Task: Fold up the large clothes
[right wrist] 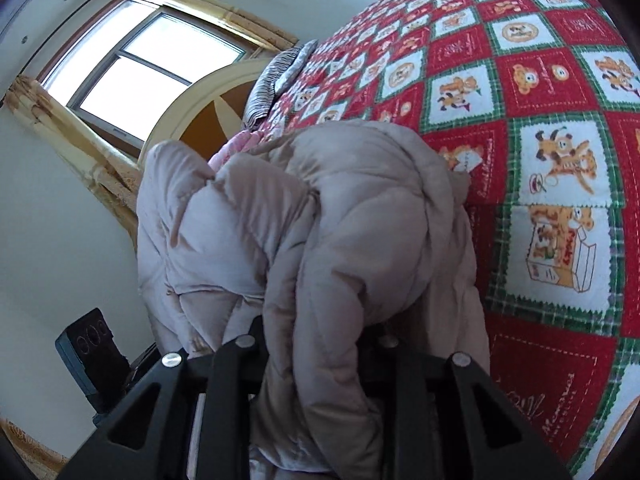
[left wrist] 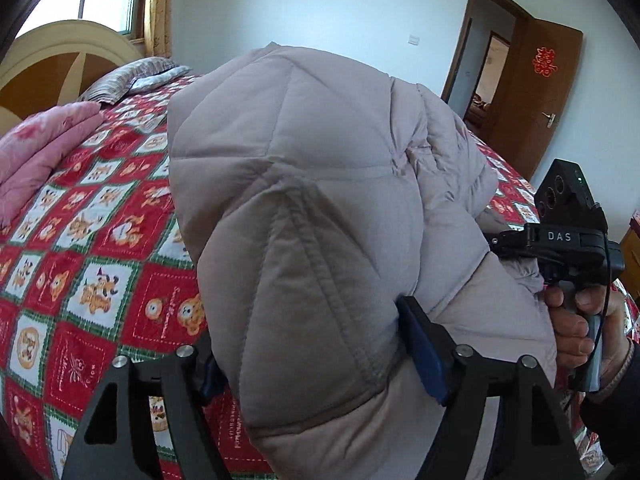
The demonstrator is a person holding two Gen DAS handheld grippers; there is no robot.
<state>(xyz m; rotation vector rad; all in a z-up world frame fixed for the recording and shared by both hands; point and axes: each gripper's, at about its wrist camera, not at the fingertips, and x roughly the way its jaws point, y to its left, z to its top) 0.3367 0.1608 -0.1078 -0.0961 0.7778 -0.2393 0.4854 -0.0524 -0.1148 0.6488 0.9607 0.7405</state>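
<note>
A large pale beige quilted down jacket [left wrist: 304, 184] hangs bunched above the bed. My left gripper [left wrist: 308, 344] is shut on a thick fold of it near a stitched seam; one blue pad [left wrist: 420, 352] shows at the right. My right gripper [right wrist: 320, 344] is shut on another bunch of the same jacket [right wrist: 320, 208], and the padding hides its fingertips. The right gripper also shows in the left wrist view [left wrist: 560, 248], held by a hand, its jaws buried in the jacket.
The bed [left wrist: 80, 248] has a red, white and green cartoon quilt [right wrist: 540, 120]. A folded pink blanket [left wrist: 36, 156] and a striped pillow [left wrist: 128, 80] lie by the headboard [left wrist: 52, 52]. A window [right wrist: 140, 64] is beyond; an open brown door [left wrist: 540, 92] is at the right.
</note>
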